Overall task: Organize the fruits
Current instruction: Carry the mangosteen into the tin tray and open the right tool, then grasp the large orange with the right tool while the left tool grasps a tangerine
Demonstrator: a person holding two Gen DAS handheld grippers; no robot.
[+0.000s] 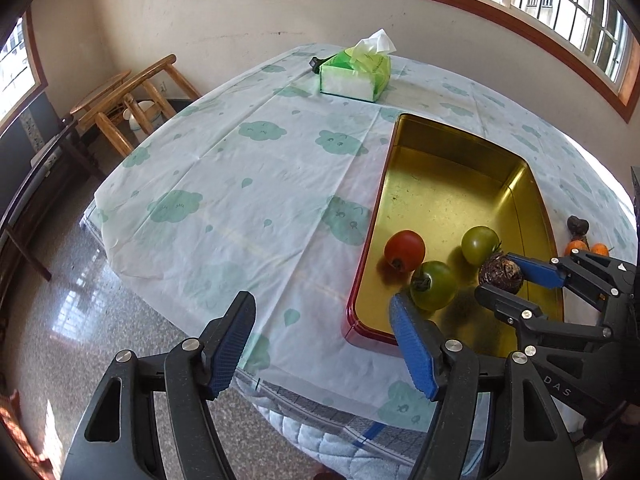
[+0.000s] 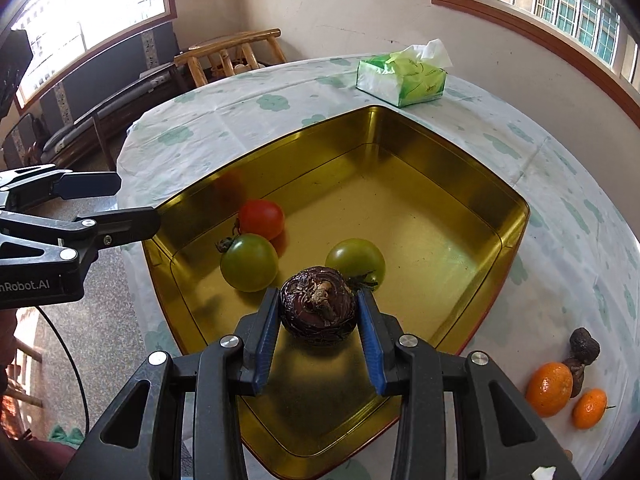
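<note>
A gold tin tray [image 2: 400, 208] with a red outer rim lies on the cloud-print tablecloth. In it are a red tomato [image 2: 262, 218] and two green tomatoes [image 2: 249, 262] [image 2: 356, 260]. My right gripper [image 2: 318, 308] is shut on a dark brown, rough round fruit [image 2: 318, 306] over the tray's near part. The left wrist view shows the same dark fruit [image 1: 501, 274] just right of the tomatoes in the tray [image 1: 440, 200]. My left gripper [image 1: 324, 344] is open with nothing between its fingers, over the table edge left of the tray.
Two oranges [image 2: 548, 388] [image 2: 589, 402] and a dark wrinkled item [image 2: 584, 346] lie on the cloth right of the tray. A green tissue pack [image 1: 356, 74] sits at the table's far side. A wooden chair [image 1: 128, 100] stands beyond the table's left edge.
</note>
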